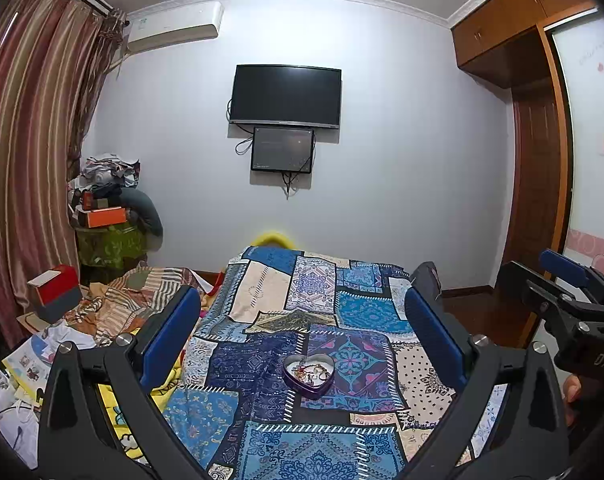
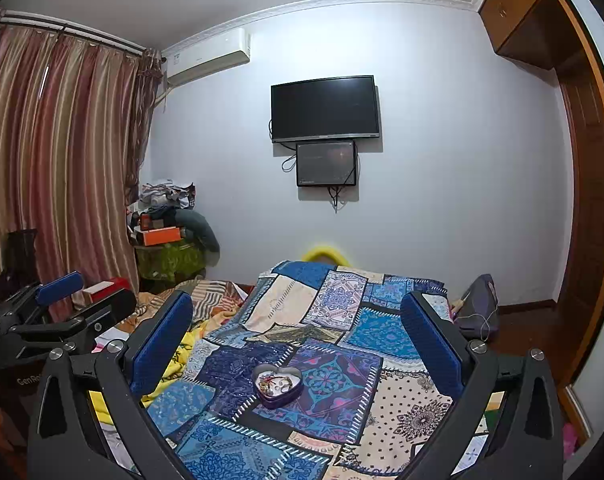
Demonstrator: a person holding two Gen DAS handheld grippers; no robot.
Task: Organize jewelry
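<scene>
jewelry (image 1: 310, 372) seen heaped in tin (image 1: 306, 389) on bed (image 1: 262, 292) | stage unclear | both tongs (image 1: 302, 332) (image 2: 298, 338) held apart, empty

left gripper (image 1: 302, 320) jaws spread wide, right gripper (image 2: 298, 320) likewise, both empty, level

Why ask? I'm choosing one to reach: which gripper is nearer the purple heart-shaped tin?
Left, barely: left gripper hovers short of the purple heart-shaped tin, slightly to its left; right gripper similarly back, slightly to its right.
</scene>
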